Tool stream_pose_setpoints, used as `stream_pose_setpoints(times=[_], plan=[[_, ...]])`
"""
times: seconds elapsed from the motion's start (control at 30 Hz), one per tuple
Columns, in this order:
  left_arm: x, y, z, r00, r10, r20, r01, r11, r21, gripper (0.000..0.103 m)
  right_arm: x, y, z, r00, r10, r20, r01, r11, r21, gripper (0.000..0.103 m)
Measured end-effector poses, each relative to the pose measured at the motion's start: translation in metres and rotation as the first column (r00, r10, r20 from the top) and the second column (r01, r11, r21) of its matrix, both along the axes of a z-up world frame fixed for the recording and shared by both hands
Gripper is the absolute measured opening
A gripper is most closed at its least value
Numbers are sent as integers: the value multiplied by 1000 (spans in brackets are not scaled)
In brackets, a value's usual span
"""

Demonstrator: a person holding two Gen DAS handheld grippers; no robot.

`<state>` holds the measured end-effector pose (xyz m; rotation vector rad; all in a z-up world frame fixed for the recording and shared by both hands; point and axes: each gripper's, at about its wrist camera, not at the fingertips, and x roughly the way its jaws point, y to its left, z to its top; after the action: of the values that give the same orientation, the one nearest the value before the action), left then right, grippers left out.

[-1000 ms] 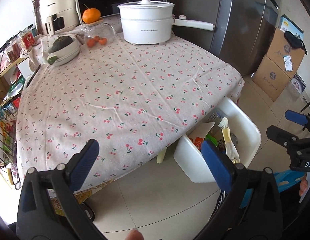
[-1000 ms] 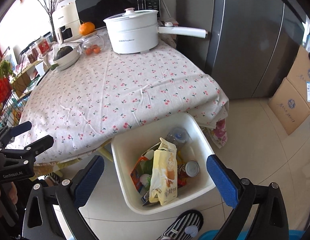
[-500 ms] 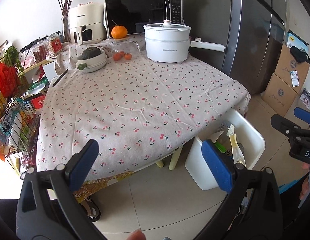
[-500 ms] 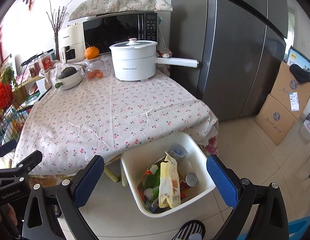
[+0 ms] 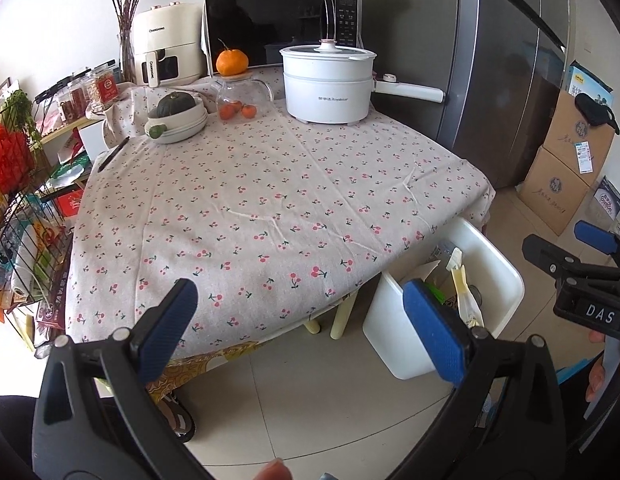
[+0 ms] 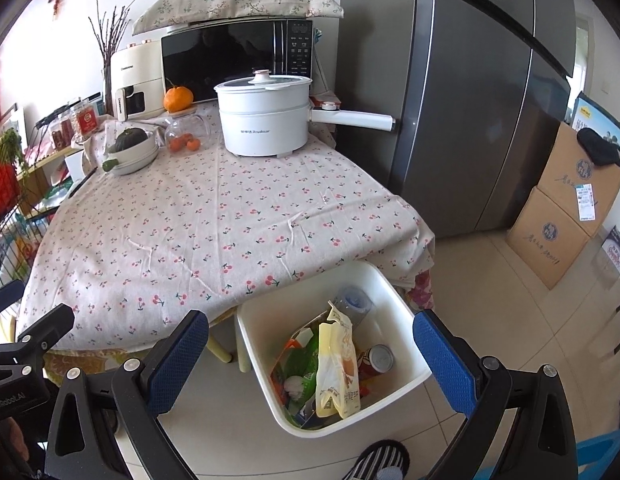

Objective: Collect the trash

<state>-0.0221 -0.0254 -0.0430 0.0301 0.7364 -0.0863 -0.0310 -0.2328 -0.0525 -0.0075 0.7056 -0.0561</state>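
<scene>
A white trash bin [image 6: 393, 300] stands on the floor at the table's near right corner. It holds a yellow snack bag [image 6: 335, 364], a can [image 6: 379, 358], a plastic bottle [image 6: 351, 302] and other wrappers. The bin also shows in the left wrist view [image 5: 505, 276]. My right gripper [image 6: 310, 356] is open and empty, held back above the bin. My left gripper [image 5: 302, 322] is open and empty, over the table's front edge. The cherry-print tablecloth [image 5: 270, 184] shows no loose trash.
At the table's back stand a white electric pot [image 5: 327, 84], a glass jar with an orange on top [image 5: 236, 92] and a bowl with a squash [image 5: 176, 116]. A fridge [image 6: 469, 92] and cardboard boxes [image 6: 565, 216] are on the right. A wire rack [image 5: 18, 216] is left.
Both grippers have pulled back and tilted up from the table and bin, so more of the microwave and wall shows. Both stay open and empty.
</scene>
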Motion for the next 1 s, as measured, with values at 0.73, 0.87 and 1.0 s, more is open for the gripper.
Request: stream_pose_setpoints(times=[0.73,0.87,1.0], plan=[[0,1,0,1000,6,-9,-6,1000,-18,102,-2,-5,1,1000,-14,6,14,1000,12,103],[0,0,0,1000,6,-9,-6,1000,-19,102,-2,-5,0,1000,-15,3,15,1000,12,103],[0,1,0,1000,5,-9,-5,1000,-19,102,-2,-4,-1,1000,-15,0,15,1000,12,103]])
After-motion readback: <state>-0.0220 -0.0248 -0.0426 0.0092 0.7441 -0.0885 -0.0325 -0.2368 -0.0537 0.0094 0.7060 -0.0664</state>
